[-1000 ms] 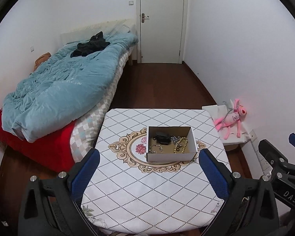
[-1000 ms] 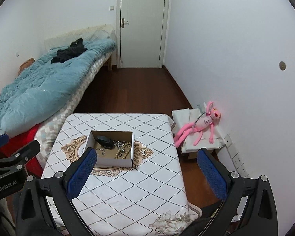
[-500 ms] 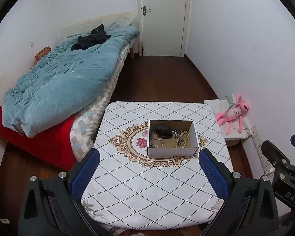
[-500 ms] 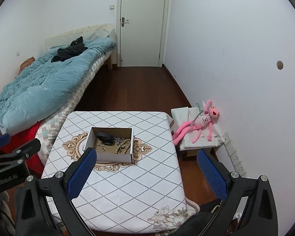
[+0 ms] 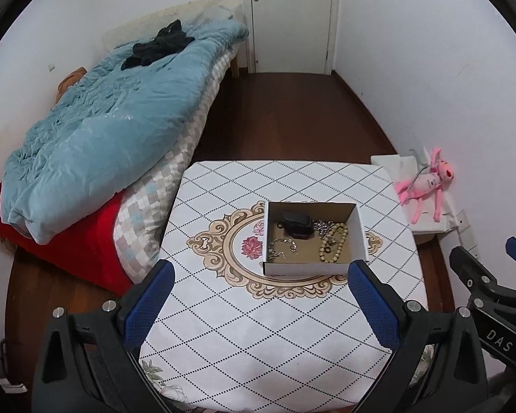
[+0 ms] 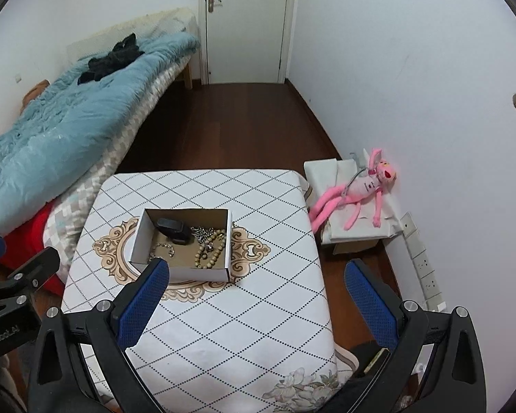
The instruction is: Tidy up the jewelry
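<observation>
An open white cardboard box (image 5: 306, 268) (image 6: 210, 273) sits mid-table on the patterned cloth. Inside it lie a black case (image 5: 295, 224) (image 6: 172, 229), a silver chain (image 5: 281, 245) (image 6: 161, 251), a tangle of metal chains (image 5: 321, 224) (image 6: 203, 232) and a tan bead string (image 5: 333, 244) (image 6: 211, 251). My left gripper (image 5: 261, 299) is open and empty, held high above the table's near side. My right gripper (image 6: 254, 296) is open and empty, also high, right of the box.
The small table (image 5: 258, 344) wears a white diamond-pattern cloth. A bed with a blue duvet (image 5: 113, 130) stands left. A pink plush toy (image 6: 357, 189) lies on a white box by the right wall. Wood floor leads to a door (image 6: 247, 24).
Both grippers have tilted down and drifted; the box sits lower and nearer in both views. Both stay open and empty. Nothing in the box moved.
</observation>
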